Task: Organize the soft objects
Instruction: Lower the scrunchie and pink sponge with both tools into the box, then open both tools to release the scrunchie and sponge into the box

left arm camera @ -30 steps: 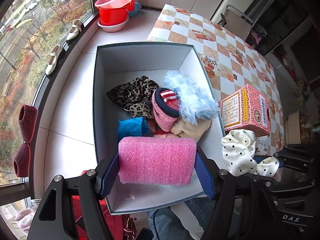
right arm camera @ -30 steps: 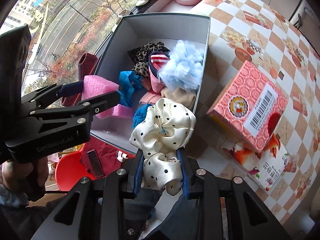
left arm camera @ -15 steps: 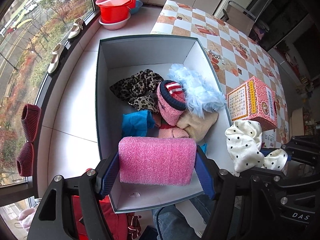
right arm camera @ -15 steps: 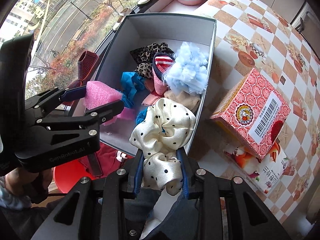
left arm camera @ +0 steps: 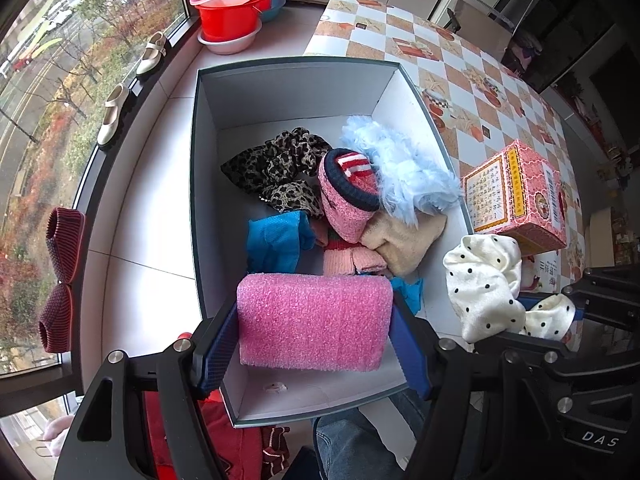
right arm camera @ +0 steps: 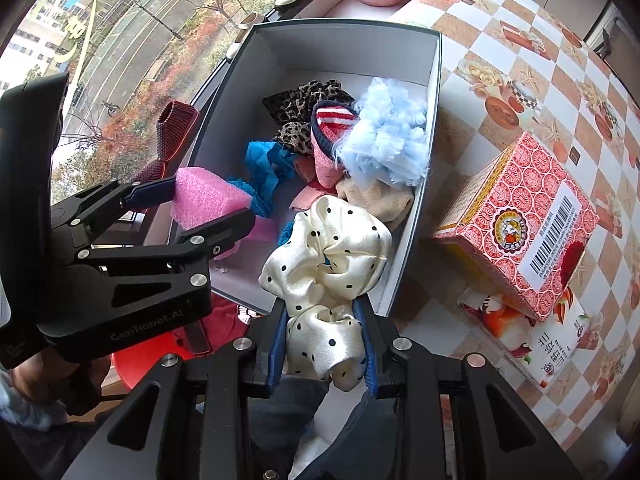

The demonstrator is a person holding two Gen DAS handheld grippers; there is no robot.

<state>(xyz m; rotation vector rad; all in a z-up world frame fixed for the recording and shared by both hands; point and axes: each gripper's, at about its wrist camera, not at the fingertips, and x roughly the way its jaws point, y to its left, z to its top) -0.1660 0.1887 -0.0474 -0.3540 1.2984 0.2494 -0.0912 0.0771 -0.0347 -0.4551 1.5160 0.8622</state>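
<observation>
My left gripper (left arm camera: 316, 334) is shut on a pink foam block (left arm camera: 314, 322) and holds it over the near end of an open grey box (left arm camera: 288, 80). My right gripper (right arm camera: 325, 344) is shut on a cream polka-dot scrunchie (right arm camera: 328, 256), just above the box's near right corner. The box (right arm camera: 340, 44) holds a leopard scrunchie (left arm camera: 276, 164), a pink knit hat (left arm camera: 348, 196), light blue fluff (left arm camera: 404, 168), beige cloth (left arm camera: 404, 236) and blue cloth (left arm camera: 274, 242). The foam also shows in the right wrist view (right arm camera: 204, 200), as does the left gripper (right arm camera: 192, 212).
A pink patterned carton (left arm camera: 516, 196) stands on the checkered tablecloth (left arm camera: 460, 64) right of the box, over a printed packet (right arm camera: 548, 344). Red and pink basins (left arm camera: 232, 12) sit at the far window corner. Shoes (left arm camera: 114, 114) and dark red slippers (left arm camera: 60, 276) line the sill.
Both grippers have drawn back and up from the box with their loads still held. More of the box and tablecloth shows.
</observation>
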